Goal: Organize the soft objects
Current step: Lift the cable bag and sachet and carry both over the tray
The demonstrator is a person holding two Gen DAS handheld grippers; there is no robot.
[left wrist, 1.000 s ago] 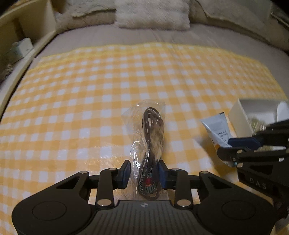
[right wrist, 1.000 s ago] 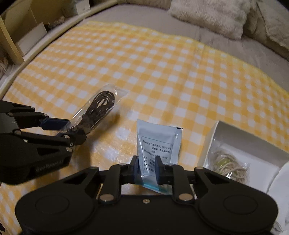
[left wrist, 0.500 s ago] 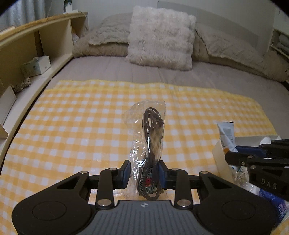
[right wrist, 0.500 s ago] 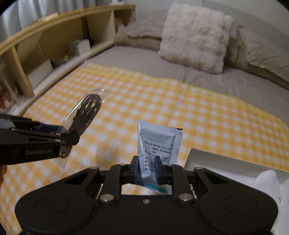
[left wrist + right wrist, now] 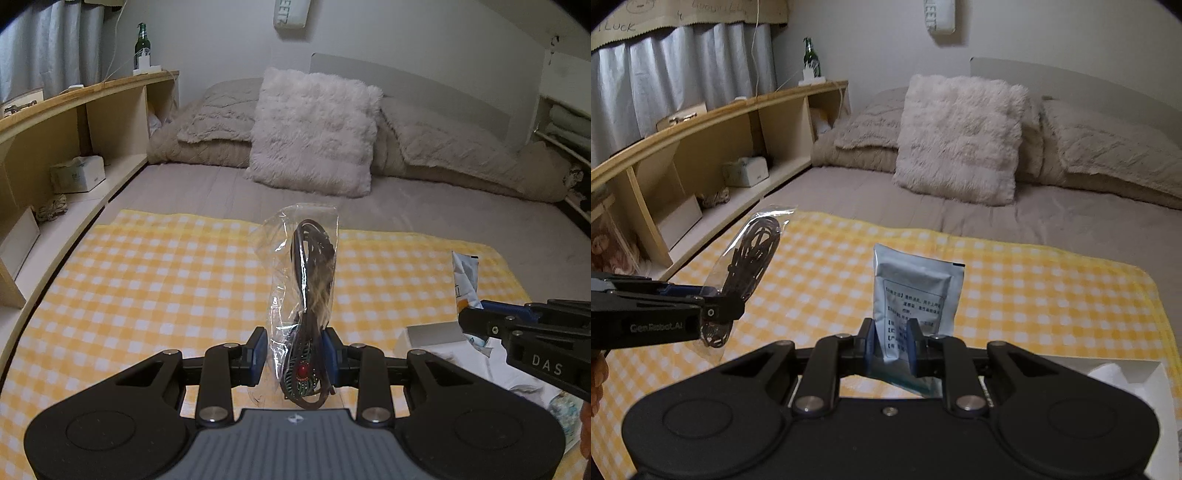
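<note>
My left gripper (image 5: 295, 350) is shut on a clear plastic bag with a coiled dark cord (image 5: 308, 280) and holds it upright above the yellow checked cloth (image 5: 166, 280). The bag also shows in the right wrist view (image 5: 750, 258), in the left gripper (image 5: 716, 312). My right gripper (image 5: 891, 343) is shut on a pale blue printed sachet (image 5: 916, 291), held upright above the cloth (image 5: 1034, 295). In the left wrist view the right gripper (image 5: 471, 317) holds the sachet (image 5: 464, 277) over a white box (image 5: 432, 336).
The white box (image 5: 1126, 373) with white paper in it sits at the cloth's right front. A fluffy cushion (image 5: 314, 129) and beige bedding (image 5: 461, 147) lie at the bed's head. A wooden shelf (image 5: 74, 122) with a tissue box (image 5: 77, 173) runs along the left.
Both grippers have risen and tilted up with their loads; the views went from looking down at the cloth to looking across the bed. The sachet now hangs above the white box.
</note>
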